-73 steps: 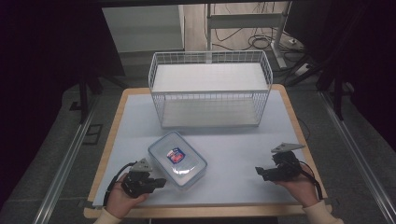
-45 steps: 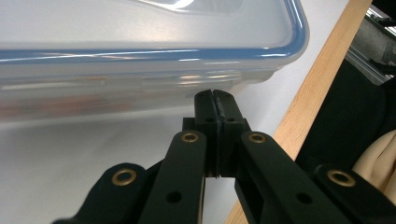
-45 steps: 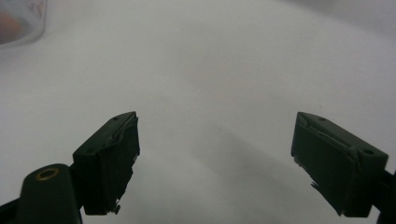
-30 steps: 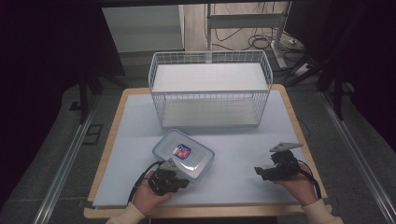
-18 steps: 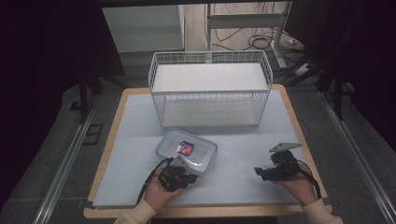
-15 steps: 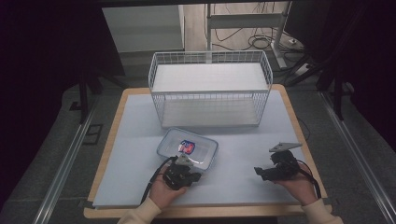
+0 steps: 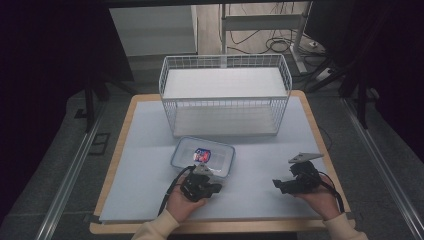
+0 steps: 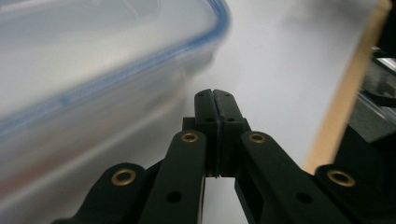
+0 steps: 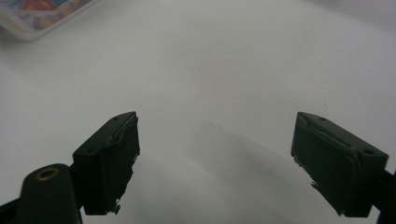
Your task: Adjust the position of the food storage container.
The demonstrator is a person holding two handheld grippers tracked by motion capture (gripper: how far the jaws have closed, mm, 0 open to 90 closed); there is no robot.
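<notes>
A clear lidded container (image 7: 204, 156) with a blue rim seal and a red and blue packet inside lies on the white mat in front of the wire basket. My left gripper (image 7: 217, 189) rests just at the container's near edge, its jaws pressed together with nothing between them. In the left gripper view the shut gripper (image 8: 215, 99) points past the container (image 8: 93, 93), whose wall runs close along the left. My right gripper (image 7: 276, 183) sits low on the mat at the right, apart from the container, jaws wide. The right gripper view shows the right gripper (image 9: 215, 140) open over bare mat, a container corner (image 9: 37, 14) far off.
A white wire basket (image 7: 225, 59) with a white floor stands at the back of the mat, open at the top. The wooden table edge (image 7: 310, 112) frames the white mat (image 7: 145, 150). Dark floor, metal rails and cables surround the table.
My left gripper has slid to the right along the near side, and the container has shifted right and turned, ending closer to the basket. The right gripper has stayed put.
</notes>
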